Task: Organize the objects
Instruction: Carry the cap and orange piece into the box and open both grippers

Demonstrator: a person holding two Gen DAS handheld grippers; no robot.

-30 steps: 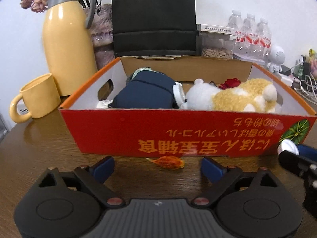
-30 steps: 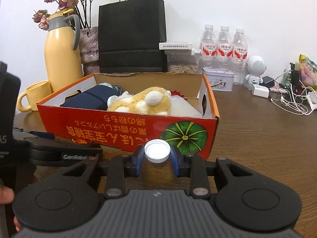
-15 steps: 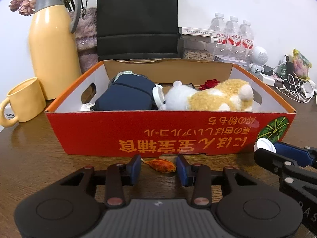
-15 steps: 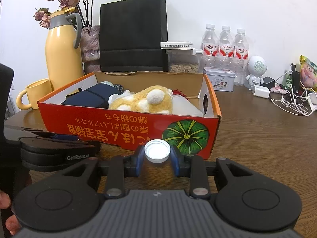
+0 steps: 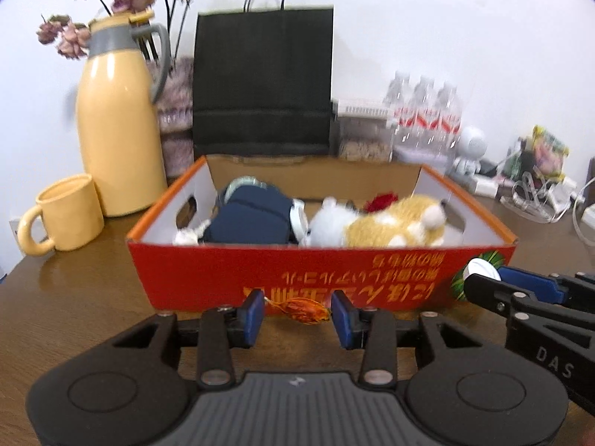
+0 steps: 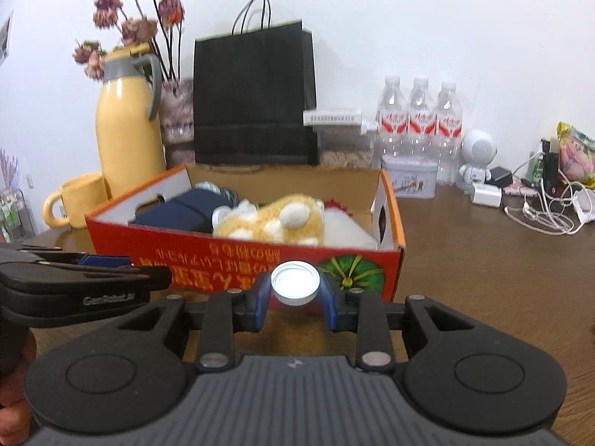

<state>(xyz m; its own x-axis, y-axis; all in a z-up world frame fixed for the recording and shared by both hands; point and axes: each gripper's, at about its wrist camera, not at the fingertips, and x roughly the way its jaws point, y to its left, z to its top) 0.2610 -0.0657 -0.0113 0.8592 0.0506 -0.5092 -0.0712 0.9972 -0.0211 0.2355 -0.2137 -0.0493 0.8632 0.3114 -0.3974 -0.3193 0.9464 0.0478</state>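
Note:
My left gripper [image 5: 297, 312] is shut on a small orange crinkled piece [image 5: 299, 308], held just above the wooden table in front of the red cardboard box [image 5: 208, 278]. My right gripper [image 6: 295, 293] is shut on a white bottle cap [image 6: 295, 288], level with the box's front wall near the green pumpkin print. In the left wrist view the right gripper [image 5: 483, 277] and its cap come in from the right. The left gripper [image 6: 148, 275] crosses the right wrist view's left side, its orange piece hidden there. Inside the box lie a navy pouch [image 5: 253, 219] and a plush toy [image 5: 379, 223].
A yellow jug [image 5: 115, 137] and yellow mug [image 5: 70, 215] stand left of the box, a black paper bag [image 5: 262, 81] behind it. Water bottles [image 6: 420, 122], a tin [image 6: 409, 180], a small white robot figure [image 6: 478, 156] and cables [image 6: 543, 215] fill the back right.
The left jaws closed around the orange piece on the table, then lifted it and drew back a little from the box. The right gripper kept still with the cap.

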